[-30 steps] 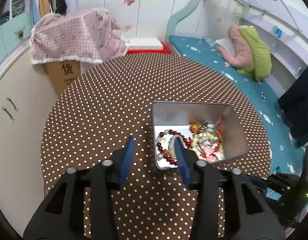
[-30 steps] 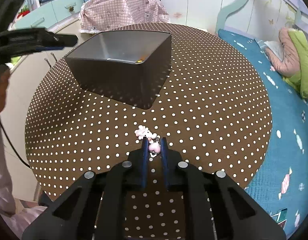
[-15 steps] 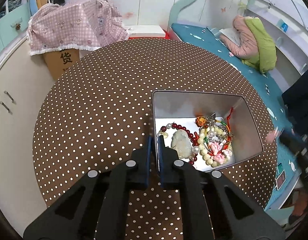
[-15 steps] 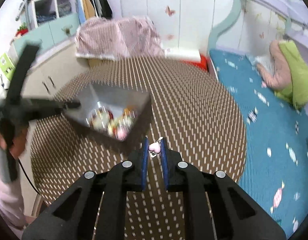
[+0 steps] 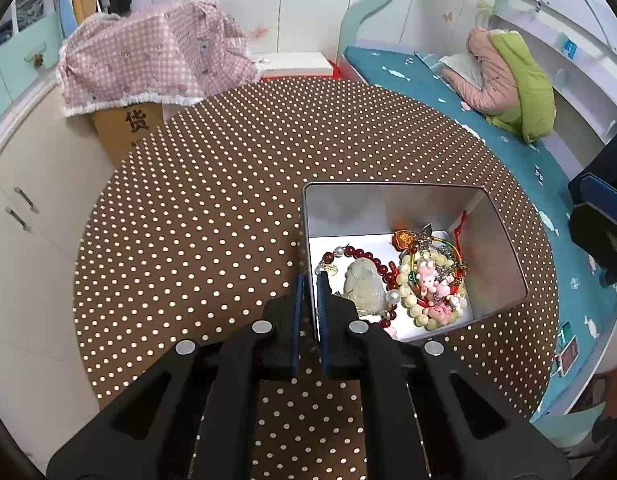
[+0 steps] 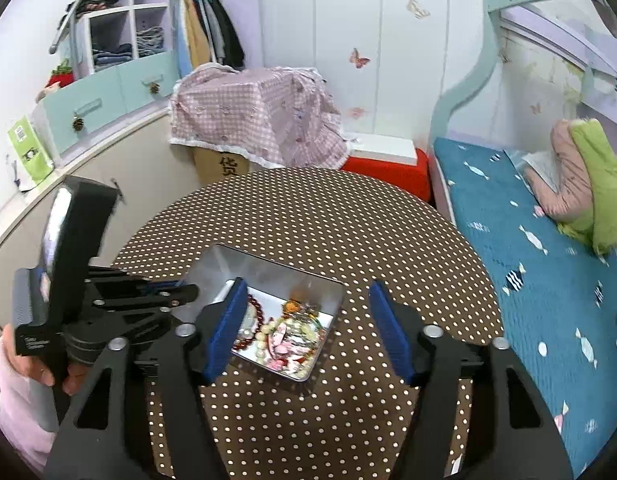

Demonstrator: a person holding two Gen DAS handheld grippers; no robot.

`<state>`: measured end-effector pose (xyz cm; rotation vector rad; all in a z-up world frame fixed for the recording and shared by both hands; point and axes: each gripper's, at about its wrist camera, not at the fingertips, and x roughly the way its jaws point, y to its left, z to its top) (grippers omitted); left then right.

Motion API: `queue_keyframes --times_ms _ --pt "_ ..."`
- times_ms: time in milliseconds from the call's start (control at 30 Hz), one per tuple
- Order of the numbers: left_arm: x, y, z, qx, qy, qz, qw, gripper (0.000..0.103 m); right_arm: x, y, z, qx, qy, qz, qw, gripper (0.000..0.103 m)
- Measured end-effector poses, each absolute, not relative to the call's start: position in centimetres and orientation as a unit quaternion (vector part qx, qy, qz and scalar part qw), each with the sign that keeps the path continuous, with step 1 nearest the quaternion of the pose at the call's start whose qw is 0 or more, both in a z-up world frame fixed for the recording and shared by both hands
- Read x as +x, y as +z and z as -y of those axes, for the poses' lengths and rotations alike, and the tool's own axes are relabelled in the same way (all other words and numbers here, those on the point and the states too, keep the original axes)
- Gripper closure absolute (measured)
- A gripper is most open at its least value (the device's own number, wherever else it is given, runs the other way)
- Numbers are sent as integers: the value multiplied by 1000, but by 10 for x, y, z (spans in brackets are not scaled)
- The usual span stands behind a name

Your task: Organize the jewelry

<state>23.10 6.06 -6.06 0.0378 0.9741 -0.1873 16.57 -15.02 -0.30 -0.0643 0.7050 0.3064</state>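
Left wrist, left tool (image 5: 309,294) pinching tin (image 5: 504,240) wall

Open right gripper (image 6: 308,328) above jewelry tin (image 6: 328,286)

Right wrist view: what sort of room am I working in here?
Most likely a child's bedroom. A bed with a teal fish-print cover runs along the right, butterfly stickers dot the white wall, and an open wardrobe holds hanging clothes behind the polka-dot table.

Brown white-dotted tablecloth (image 5: 228,200), silver tin (image 5: 388,204), dark-red beads (image 5: 372,260).
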Motion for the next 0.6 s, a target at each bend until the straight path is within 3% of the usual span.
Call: queue_keyframes --times_ms 67,133,267,333,433,600 --pt "224 -54 -60 23 -86 -459 884 91 164 -1 152 -26 143 -344 928 34" --pt "217 -46 -60 27 -80 -447 890 62 161 1 155 -20 131 -342 930 26" --pt "191 -18 -57 34 -82 -406 910 44 147 11 156 -13 127 -328 936 15" --pt "179 -5 -55 38 -83 -386 918 29 139 17 154 -19 117 -318 941 9" --pt "159 16 -51 39 -86 -355 930 14 126 28 155 -19 110 -305 946 8" --pt "128 47 -47 48 -68 -313 946 10 101 49 162 -7 90 -275 957 8"
